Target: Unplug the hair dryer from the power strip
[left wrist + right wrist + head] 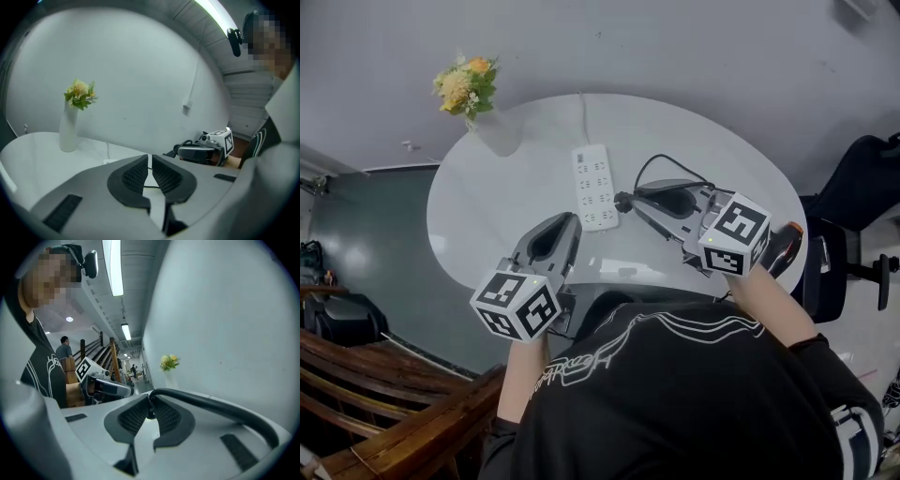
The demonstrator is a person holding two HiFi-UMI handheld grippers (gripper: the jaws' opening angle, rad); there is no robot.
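Only the right gripper view shows right claw (150,407) pinching cord (195,397).

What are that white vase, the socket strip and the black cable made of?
Vase: looks like matte white ceramic, possibly plastic; it is smooth, opaque and hardly shines.
Power strip: moulded white plastic, slightly glossy, with crisp socket holes.
Cable: a black rubbery or PVC sheath; it bends in smooth curves and has a dull sheen.

Your right gripper (151,405): the pads (133,417) hide most of the plug (150,412); its cable (212,401) runs off at 4 o'clock. Head view: your torso covers the table (487,216) edge at 6 o'clock; chair (853,187) cropped at 3 o'clock.
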